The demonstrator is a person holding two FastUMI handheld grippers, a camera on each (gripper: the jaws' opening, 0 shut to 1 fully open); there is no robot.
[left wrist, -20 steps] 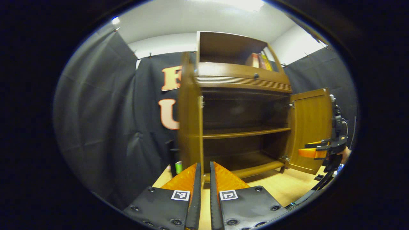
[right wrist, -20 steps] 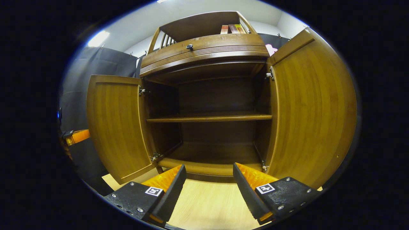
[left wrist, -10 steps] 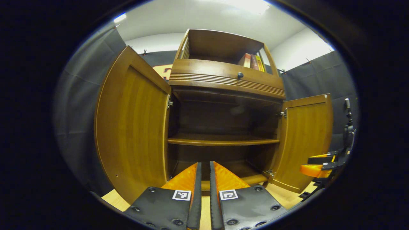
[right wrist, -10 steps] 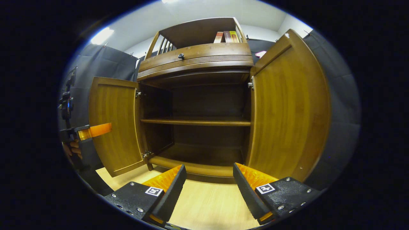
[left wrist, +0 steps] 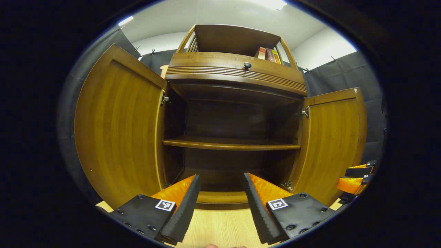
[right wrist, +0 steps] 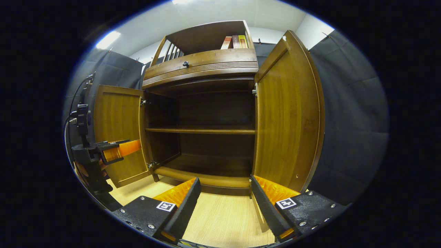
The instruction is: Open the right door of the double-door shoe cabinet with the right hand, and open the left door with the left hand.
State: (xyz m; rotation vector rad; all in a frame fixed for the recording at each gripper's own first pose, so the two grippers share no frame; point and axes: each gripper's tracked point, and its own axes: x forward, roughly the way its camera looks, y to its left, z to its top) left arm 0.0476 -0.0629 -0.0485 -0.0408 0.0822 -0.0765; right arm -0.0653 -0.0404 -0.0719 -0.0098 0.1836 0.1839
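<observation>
Cabinet [left wrist: 234,82] standing mid-frame in both views, both doors swung wide. No brand or legible writing showing on the wood; books' [left wrist: 268,54] spines on the top shelf, upper centre, too small to read. Square black-and-white marker tags sitting on the jaw pads at the bottom of each view, patterns only, no words.

In the left gripper view: left door [left wrist: 117,131] filling the left of the frame, right door [left wrist: 332,137] standing at the right. Left gripper [left wrist: 218,203] hanging at bottom centre, jaws spread apart, gripping nothing, floor [left wrist: 220,227] showing between them. Right gripper [left wrist: 355,177] peeking in at the lower right edge, just beside the right door; too cut off there to judge its jaws.

In the right gripper view: right door [right wrist: 289,117] standing right of centre, left door [right wrist: 119,131] at left. Right gripper [right wrist: 225,206] at bottom centre, jaws spread, holding nothing, its right finger just in front of the door's lower corner. Left gripper [right wrist: 120,150] showing at the left edge in front of the left door.

Inner shelf [right wrist: 200,131] lying bare across the dark interior; a small dark knob [left wrist: 247,64] sitting on the drawer [left wrist: 237,70] above.
</observation>
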